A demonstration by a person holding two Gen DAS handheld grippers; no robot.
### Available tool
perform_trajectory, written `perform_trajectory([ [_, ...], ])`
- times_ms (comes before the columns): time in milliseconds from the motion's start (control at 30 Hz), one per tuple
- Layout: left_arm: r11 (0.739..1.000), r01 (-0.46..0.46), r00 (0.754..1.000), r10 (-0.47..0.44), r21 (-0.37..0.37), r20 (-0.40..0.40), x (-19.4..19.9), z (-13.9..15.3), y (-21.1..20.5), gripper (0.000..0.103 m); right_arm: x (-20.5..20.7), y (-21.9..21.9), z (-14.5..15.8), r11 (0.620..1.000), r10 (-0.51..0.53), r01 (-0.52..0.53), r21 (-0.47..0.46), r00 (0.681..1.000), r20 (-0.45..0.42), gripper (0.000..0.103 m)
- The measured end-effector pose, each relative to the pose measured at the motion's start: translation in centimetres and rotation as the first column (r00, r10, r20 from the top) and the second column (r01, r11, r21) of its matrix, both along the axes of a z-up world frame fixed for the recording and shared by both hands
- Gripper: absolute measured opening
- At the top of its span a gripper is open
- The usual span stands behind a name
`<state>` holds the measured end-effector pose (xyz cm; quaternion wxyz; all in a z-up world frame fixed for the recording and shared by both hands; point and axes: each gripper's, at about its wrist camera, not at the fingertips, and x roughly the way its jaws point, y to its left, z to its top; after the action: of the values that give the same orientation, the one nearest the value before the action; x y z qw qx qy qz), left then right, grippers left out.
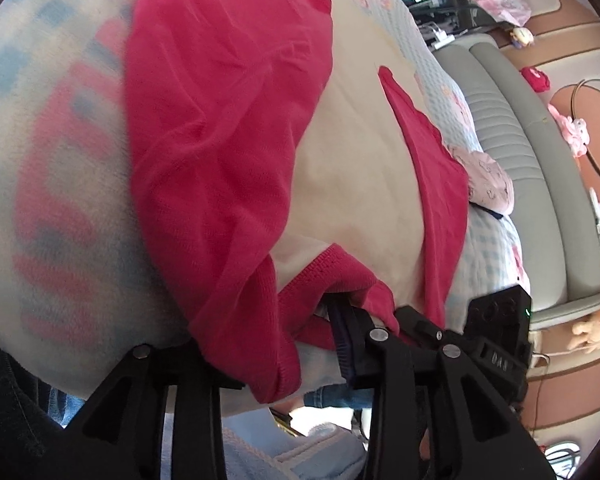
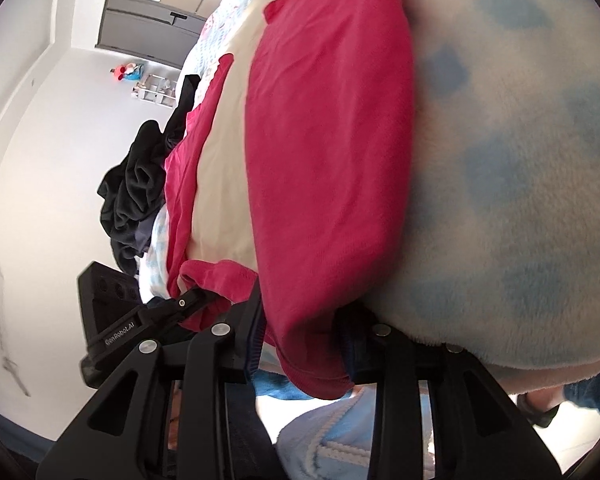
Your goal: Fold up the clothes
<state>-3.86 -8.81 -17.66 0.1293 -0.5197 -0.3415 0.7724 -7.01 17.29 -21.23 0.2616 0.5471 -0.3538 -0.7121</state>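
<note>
— Garment first: what have the tongs got hold of?

— A pink and cream top point(image 1: 228, 152). In the left wrist view the left gripper point(image 1: 284, 340) sits at the bottom of the frame with a fold of pink hem draped down between its two black fingers point(image 1: 344, 332). The fingers stand a little apart with the cloth bunched in the gap, so it looks clamped on the fabric, though the hem hides the tips themselves.

— And the other one?

— Same story in the right wrist view. The right gripper point(image 2: 300, 344) is low in the frame, and a thick pink fold of the top point(image 2: 324, 160) hangs through the narrow gap between its fingers point(image 2: 252, 336), closed on the cloth as far as I can see.

— Where does the top lie from there?

— It runs up and away from both tongs through the middle of each frame, pink bands on either side of a cream panel, spread over a bed with a pale blue patterned cover point(image 1: 488, 248).

— What else is close by?

— A fuzzy blanket with blue and pink patches point(image 1: 60, 160) fills the left of the left view and the right of the right view point(image 2: 520, 160), touching the pink edge. A dark garment pile point(image 2: 136, 196) lies at centre left in the right view, just beyond the top.

— Any hand showing?

— No, only the black linkages of each gripper.
</note>
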Motion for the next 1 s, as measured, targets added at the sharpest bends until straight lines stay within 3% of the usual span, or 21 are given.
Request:
perform_trajectory([
  [33, 1.000, -0.007, 1.000, 0.007, -0.018, -0.008, 0.1, 0.2, 0.0, 0.025, -0.3, 0.1, -0.1, 1.000, 0.004, -0.004, -0.012, 1.000, 0.019, 0.031],
  [100, 0.998, -0.020, 0.999, 0.018, -0.058, -0.026, 0.4, 0.6, 0.2, 0.020, -0.6, 0.2, 0.1, 1.000, 0.013, -0.013, -0.006, 0.999, 0.029, 0.021],
  [233, 0.983, -0.019, 0.987, -0.010, -0.182, -0.161, 1.1, 4.1, 1.4, 0.016, 0.3, -1.3, 3.6, 0.985, 0.058, -0.038, 0.168, 0.991, -0.119, 0.012],
  [300, 0.983, -0.031, 0.974, -0.011, -0.179, -0.228, 1.3, 5.6, 1.5, 0.016, 0.6, -1.8, 5.6, 0.978, 0.079, -0.038, 0.203, 0.977, -0.196, 0.011],
  [400, 0.987, -0.022, 0.976, -0.014, -0.160, -0.219, 1.1, 5.2, 1.5, 0.017, 0.0, -1.7, 7.7, 0.974, 0.073, -0.012, 0.226, 0.961, -0.265, 0.013],
  [467, 0.989, -0.016, 0.977, -0.016, -0.148, -0.212, 1.1, 4.9, 1.5, 0.017, -1.0, -1.8, 7.1, 0.968, 0.064, -0.004, 0.250, 0.971, -0.230, 0.033],
  [500, 0.990, -0.013, 0.978, -0.017, -0.141, -0.209, 1.0, 4.8, 1.5, 0.017, -1.2, -1.8, 6.3, 0.968, 0.059, -0.005, 0.252, 0.977, -0.204, 0.035],
  [567, 0.992, -0.007, 0.979, -0.020, -0.129, -0.203, 1.0, 4.5, 1.5, 0.017, -1.5, -1.9, 4.6, 0.968, 0.047, -0.008, 0.251, 0.987, -0.153, 0.027],
  [733, 0.995, 0.008, 0.982, -0.026, -0.097, -0.187, 0.8, 3.9, 1.5, 0.015, 0.2, -0.9, 4.6, 0.980, 0.010, 0.026, 0.196, 0.984, -0.180, 0.011],
  [800, 0.996, 0.012, 0.982, -0.027, -0.084, -0.184, 0.7, 3.7, 1.5, 0.015, 0.8, -0.8, 5.5, 0.984, 0.003, 0.036, 0.177, 0.976, -0.217, 0.009],
  [1000, 0.998, -0.009, 0.958, -0.008, -0.058, -0.285, 0.9, 6.3, 0.9, 0.014, 0.8, -0.2, 9.7, 0.992, -0.009, 0.050, 0.118, 0.944, -0.329, 0.009],
])
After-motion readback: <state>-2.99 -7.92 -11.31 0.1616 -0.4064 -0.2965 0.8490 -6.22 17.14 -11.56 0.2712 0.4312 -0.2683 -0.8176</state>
